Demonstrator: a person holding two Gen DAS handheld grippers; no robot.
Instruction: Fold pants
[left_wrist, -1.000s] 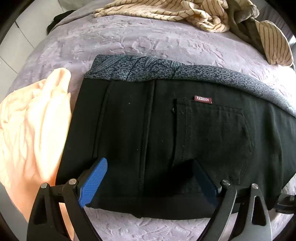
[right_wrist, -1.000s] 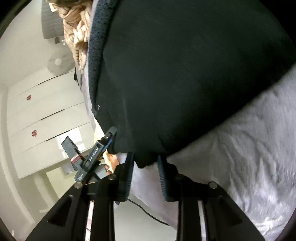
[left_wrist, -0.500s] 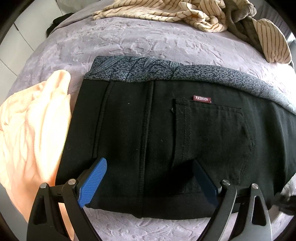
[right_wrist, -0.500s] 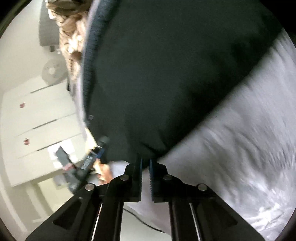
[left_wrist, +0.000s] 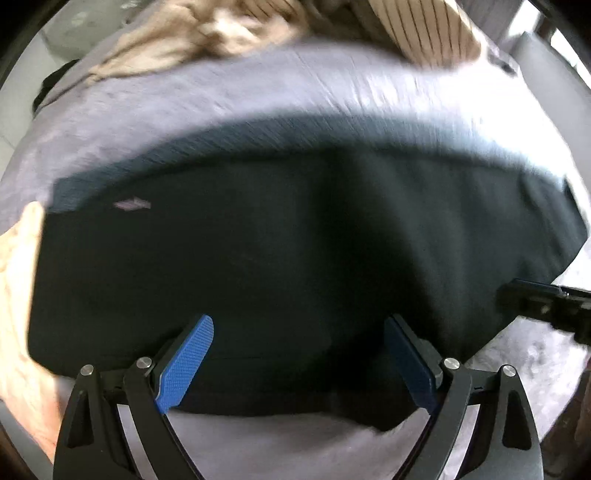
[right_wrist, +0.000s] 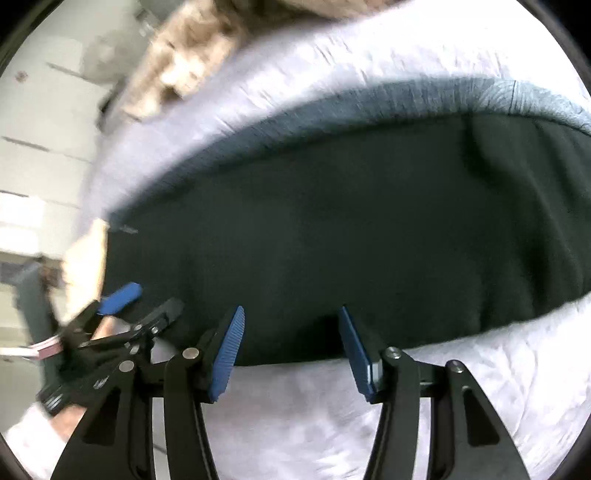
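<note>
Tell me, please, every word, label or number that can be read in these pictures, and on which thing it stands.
None can be read.
The small label on the black pants: blurred by motion, unreadable.
The marks on the white cupboard doors in the right wrist view: too small and blurred.

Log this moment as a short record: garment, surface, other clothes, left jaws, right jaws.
garment: black folded pants with a patterned grey-blue waistband, lying flat
surface: lilac textured bedspread
other clothes: peach cloth at the pants' left end; beige striped garment beyond them
left gripper: jaws wide open over the pants' near edge, nothing gripped
right gripper: jaws have just been opening, apart over the near edge, gripping nothing
</note>
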